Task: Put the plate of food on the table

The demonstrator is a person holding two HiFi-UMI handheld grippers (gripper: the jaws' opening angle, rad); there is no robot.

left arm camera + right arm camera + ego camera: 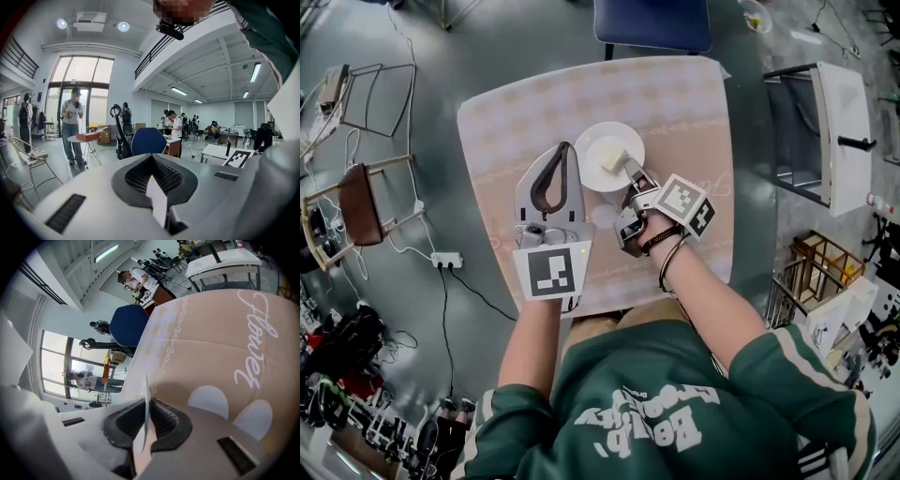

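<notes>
— Where is the plate [602, 141] now?

— It is over the middle of the counter [694, 122], a little toward the 12 o'clock edge. It is a white round plate, and one pale block of food [612, 158] lies on it, near the 4 o'clock part of the rim. I cannot tell if the plate's bottom touches the cloth or is just above it.

— Who holds it?

— The right tongs [631, 169]. They pinch the rim at about 5 o'clock of the plate. In the right gripper view the thin white rim stands edge-on between the two dark pads, and both pads press on it.

— And the left tongs [566, 147]?

— They lie low over the counter at about 8 o'clock from the plate, just beside it, and point toward 12 o'clock. Their tips are pressed together, and I see nothing between them.

— What else is near?

— A blue chair [652, 23] stands at 12 o'clock, beyond the far edge of the counter. The cloth on the counter is beige with a pale pattern.
</notes>
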